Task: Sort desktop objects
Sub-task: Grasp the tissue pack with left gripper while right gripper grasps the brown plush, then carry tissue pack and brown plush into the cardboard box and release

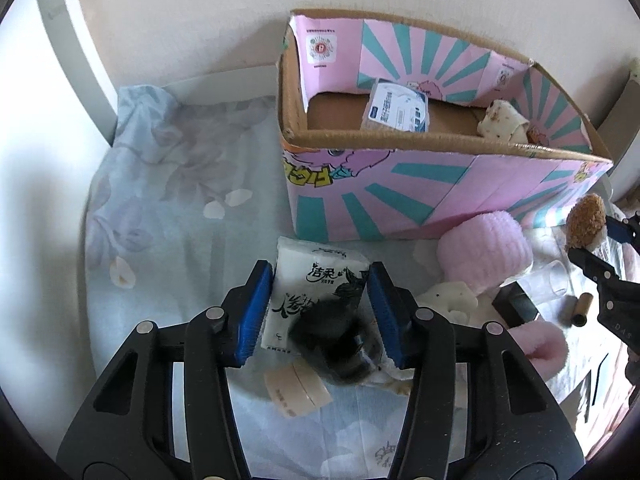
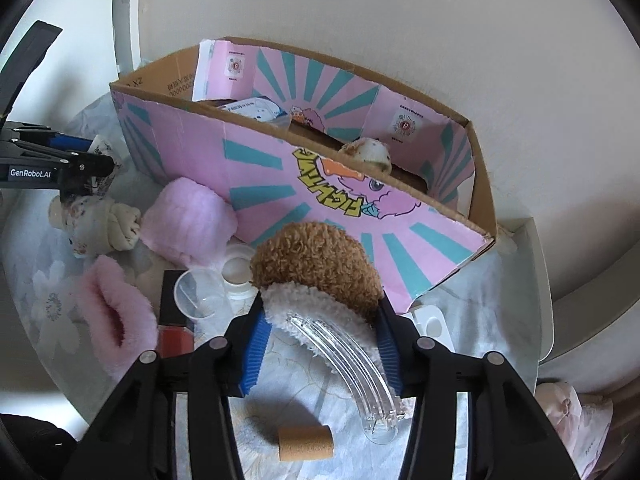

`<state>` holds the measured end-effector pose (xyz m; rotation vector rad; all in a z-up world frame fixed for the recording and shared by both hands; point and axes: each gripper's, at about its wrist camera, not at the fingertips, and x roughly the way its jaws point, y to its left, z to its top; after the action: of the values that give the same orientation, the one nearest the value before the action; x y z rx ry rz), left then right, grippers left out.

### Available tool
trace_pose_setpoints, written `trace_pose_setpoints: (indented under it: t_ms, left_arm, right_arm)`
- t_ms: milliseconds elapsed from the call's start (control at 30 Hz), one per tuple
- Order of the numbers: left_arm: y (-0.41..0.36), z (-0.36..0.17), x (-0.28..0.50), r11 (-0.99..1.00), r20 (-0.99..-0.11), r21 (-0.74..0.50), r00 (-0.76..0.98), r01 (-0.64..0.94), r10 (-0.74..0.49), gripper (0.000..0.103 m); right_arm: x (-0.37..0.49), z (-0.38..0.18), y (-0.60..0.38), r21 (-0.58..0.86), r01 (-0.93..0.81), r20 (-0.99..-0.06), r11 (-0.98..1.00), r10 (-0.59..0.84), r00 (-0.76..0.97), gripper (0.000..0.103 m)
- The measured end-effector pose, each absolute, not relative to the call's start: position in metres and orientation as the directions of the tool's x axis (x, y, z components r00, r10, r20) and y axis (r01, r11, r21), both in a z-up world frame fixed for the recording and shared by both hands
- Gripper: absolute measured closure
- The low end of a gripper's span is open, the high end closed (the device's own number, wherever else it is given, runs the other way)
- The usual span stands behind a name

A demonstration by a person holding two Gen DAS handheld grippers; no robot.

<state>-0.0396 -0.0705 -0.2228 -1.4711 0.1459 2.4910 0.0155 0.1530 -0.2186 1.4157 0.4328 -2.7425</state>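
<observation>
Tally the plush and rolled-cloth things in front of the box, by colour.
pink fluffy pieces: 2
brown-and-white plush, in the right hand-held gripper: 1
cream patterned cloth bundle: 1
Total: 4

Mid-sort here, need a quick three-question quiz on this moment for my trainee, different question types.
1. True or false: the left hand-held gripper is shut on a tissue pack.
2. What does the right hand-held gripper hold? A) pink fluffy roll B) brown plush hair clip C) cork
3. Fill in: the cardboard box already holds a blue-and-white packet and a rolled ____.

Key: 1 true; 2 B; 3 cloth.
</observation>
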Motion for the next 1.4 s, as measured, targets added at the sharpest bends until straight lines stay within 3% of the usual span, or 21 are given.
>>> trace_pose_setpoints:
  t_ms: [433,967,1400]
  left_arm:
    - [-0.070,-0.206,-0.038,-0.963,-0.853,-0.048,-0.491,-0.265,0.178,0.058]
    - [-0.077,-0.127,-0.041,-0.948,-0.807,-0.041,-0.549,-0.315,0.218,0.058]
    - [-0.034,-0.086,-0.075,-0.909,-0.780,-0.023,-0.561,-0.417,0.278,0.058]
  right_arm:
    - [0.030,-0.205,0.143,-0.238,0.137,-0.782,-0.961,0.106,-0.614,0.058]
    - [0.033,-0.132,0.138,-0.218,0.136,-0.751,-0.967,0.077,-0.655,0.058]
    - [-0.016,-0.079,0.152,-0.190,0.145,-0.739,-0.971,0.044,-0.672,0.058]
